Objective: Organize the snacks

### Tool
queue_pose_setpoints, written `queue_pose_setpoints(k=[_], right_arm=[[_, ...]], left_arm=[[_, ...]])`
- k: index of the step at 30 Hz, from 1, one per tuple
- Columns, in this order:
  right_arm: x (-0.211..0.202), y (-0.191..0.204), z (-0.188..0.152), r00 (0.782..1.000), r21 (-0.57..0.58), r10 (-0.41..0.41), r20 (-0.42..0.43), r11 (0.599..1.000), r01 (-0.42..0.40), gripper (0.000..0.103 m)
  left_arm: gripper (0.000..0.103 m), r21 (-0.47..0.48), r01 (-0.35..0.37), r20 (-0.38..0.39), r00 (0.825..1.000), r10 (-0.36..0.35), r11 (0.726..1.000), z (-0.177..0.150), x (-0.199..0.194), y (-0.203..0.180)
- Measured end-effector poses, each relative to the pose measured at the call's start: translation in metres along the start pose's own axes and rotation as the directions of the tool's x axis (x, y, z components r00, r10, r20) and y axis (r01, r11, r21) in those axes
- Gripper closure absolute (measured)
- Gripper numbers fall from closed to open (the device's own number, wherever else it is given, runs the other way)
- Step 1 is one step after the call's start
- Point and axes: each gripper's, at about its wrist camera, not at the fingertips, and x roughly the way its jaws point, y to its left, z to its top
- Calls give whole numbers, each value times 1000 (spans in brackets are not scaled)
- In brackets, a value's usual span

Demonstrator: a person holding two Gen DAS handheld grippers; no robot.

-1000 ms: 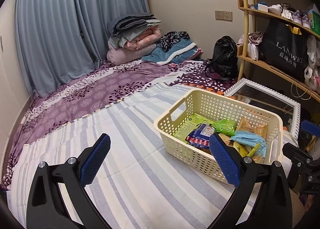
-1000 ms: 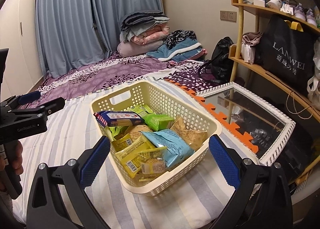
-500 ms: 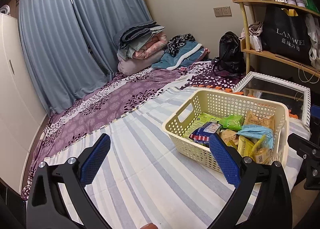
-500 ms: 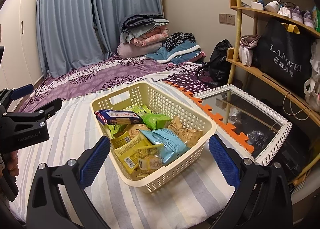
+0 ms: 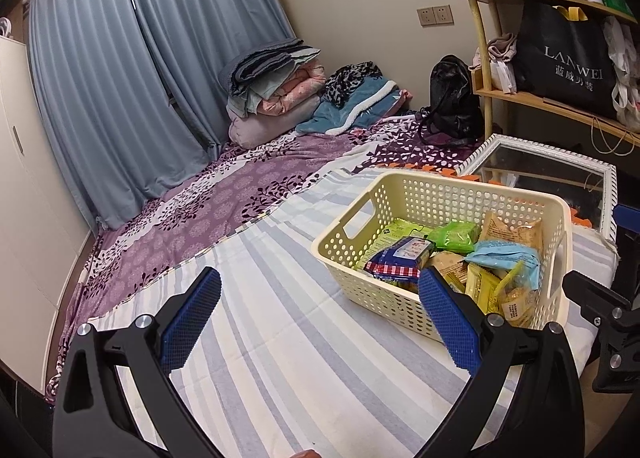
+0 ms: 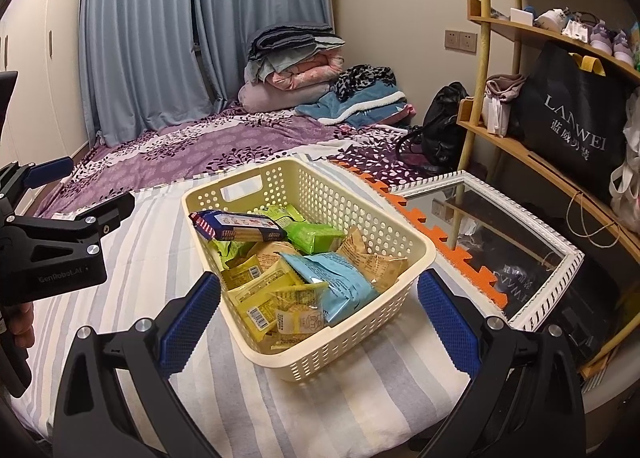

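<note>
A cream perforated basket [image 6: 404,274] stands on the striped bed sheet near the right edge; it also shows in the left wrist view [image 5: 360,210]. It holds several snack packs: a dark blue checked pack [image 6: 236,224], a green pack [image 6: 316,236], a light blue pack [image 6: 340,282], yellow packs [image 6: 276,302] and a tan pack [image 5: 512,228]. My right gripper [image 6: 318,322] is open and empty, its jaws either side of the basket's near end. My left gripper [image 5: 320,318] is open and empty over the sheet, left of the basket.
A white-framed mirror [image 6: 532,218] lies flat to the right of the bed beside orange foam mats [image 6: 452,250]. A bamboo shelf [image 6: 560,162] with a black bag [image 6: 572,114] stands at right. Folded blankets [image 5: 276,86] are piled at the far wall.
Both grippers have drawn back and risen a little, so the basket sits lower and farther in both views. Both stay open. The basket and snacks have not moved.
</note>
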Motion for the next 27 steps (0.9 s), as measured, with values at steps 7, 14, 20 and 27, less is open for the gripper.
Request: queue_pose_setpoints(k=[7, 14, 20, 27], right_arm=[[6, 0, -2, 1000, 1, 1, -14, 1000, -1, 5], [11, 0, -2, 1000, -2, 2, -20, 1000, -2, 5], [15, -1, -2, 1000, 0, 3, -26, 1000, -3, 5], [18, -3, -3, 999, 6, 9, -34, 1000, -9, 5]], left_arm=[[3, 16, -1, -13, 1000, 1, 1000, -2, 5, -3], [3, 38, 4, -22, 1000, -4, 999, -2, 10, -8], [3, 54, 4, -23, 1000, -3, 999, -1, 13, -12], [3, 68, 7, -29, 1000, -5, 998, -2, 16, -16]])
